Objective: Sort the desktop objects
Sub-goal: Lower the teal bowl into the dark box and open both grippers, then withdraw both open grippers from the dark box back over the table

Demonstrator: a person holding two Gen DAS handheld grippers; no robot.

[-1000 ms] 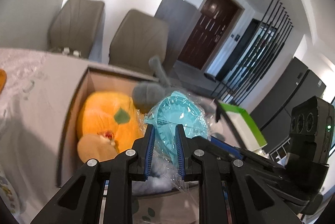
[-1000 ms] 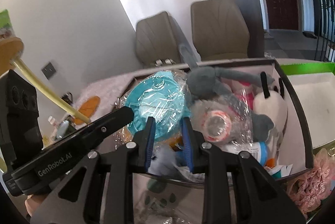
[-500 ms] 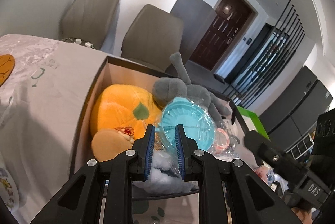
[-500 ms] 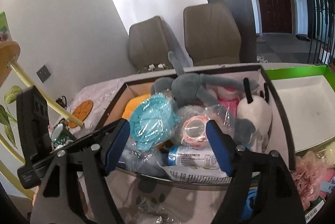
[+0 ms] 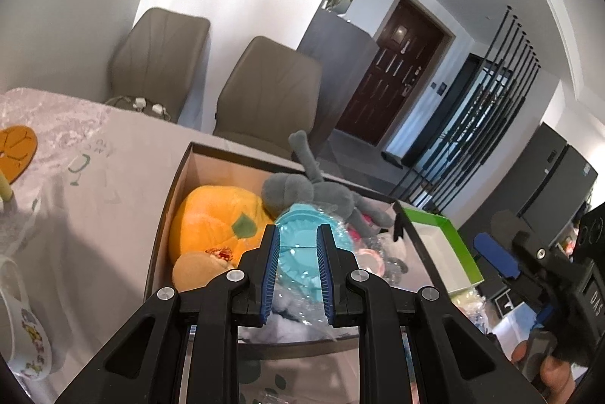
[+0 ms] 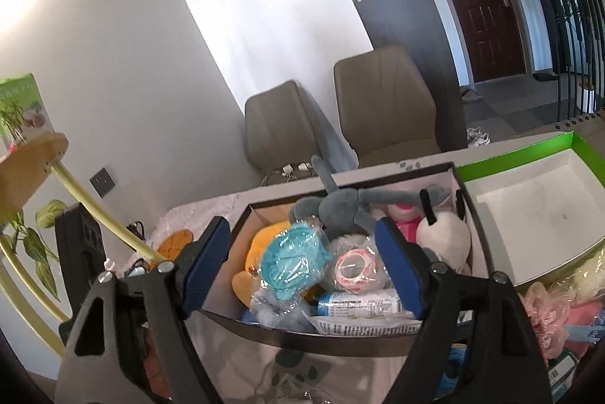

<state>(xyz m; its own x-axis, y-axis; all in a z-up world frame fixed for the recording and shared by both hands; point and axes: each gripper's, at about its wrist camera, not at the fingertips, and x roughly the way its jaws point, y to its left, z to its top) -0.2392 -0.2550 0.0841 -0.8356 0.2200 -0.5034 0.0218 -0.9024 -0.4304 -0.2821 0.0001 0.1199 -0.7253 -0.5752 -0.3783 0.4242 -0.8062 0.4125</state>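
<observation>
A dark cardboard box on the table holds an orange pumpkin plush, a grey long-eared plush, a white plush, a pink tape roll and a teal disc wrapped in clear plastic. My left gripper hovers at the box's near rim with its jaws narrowly apart, the teal disc lying in the box behind them. My right gripper is wide open and empty above the box's near edge.
An open green-edged white box stands right of the dark box. Pink and bagged soft items lie at the near right. A mug and an orange coaster lie left. Two chairs stand behind the table.
The teal wrapped disc left my grippers and now lies in the box. My right gripper opened wide and both grippers pulled back from the box.
</observation>
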